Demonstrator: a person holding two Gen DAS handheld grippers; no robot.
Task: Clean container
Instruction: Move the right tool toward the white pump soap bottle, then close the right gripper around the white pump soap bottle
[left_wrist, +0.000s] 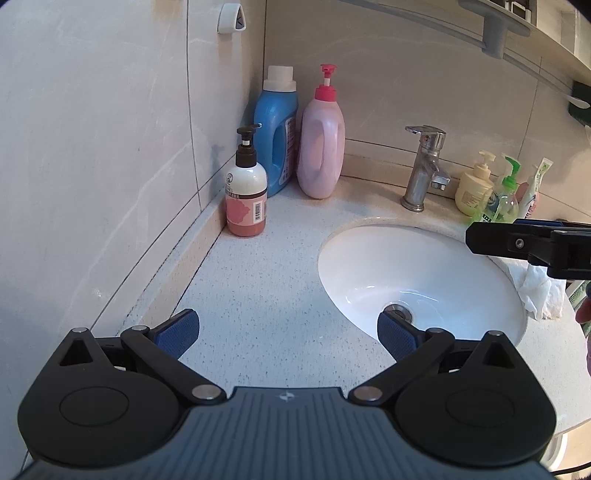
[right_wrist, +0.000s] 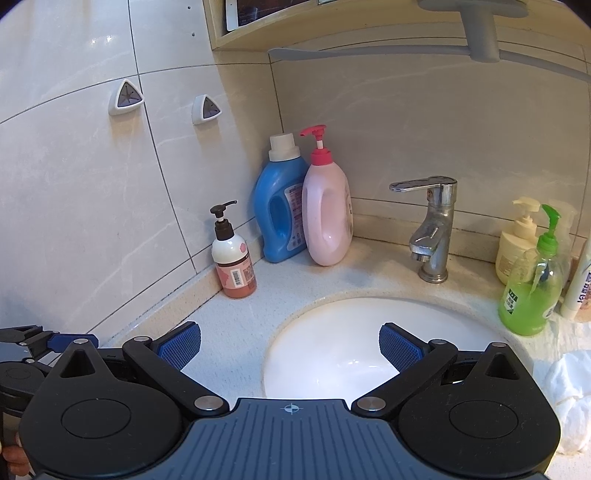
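A white oval sink basin (left_wrist: 399, 269) is set in a speckled counter (left_wrist: 258, 280); it also shows in the right wrist view (right_wrist: 351, 332). My left gripper (left_wrist: 288, 332) is open and empty above the counter at the basin's left rim. My right gripper (right_wrist: 290, 345) is open and empty above the basin's near left edge; it shows from the side at the right of the left wrist view (left_wrist: 524, 243). A crumpled white paper towel (left_wrist: 539, 288) lies on the counter right of the basin, also in the right wrist view (right_wrist: 569, 387).
A chrome tap (left_wrist: 424, 166) stands behind the basin. In the back left corner stand a small pump bottle (left_wrist: 246, 192), a blue bottle (left_wrist: 275, 136) and a pink pump bottle (left_wrist: 320, 147). Cream (right_wrist: 517, 243) and green (right_wrist: 532, 288) soap bottles stand at the right.
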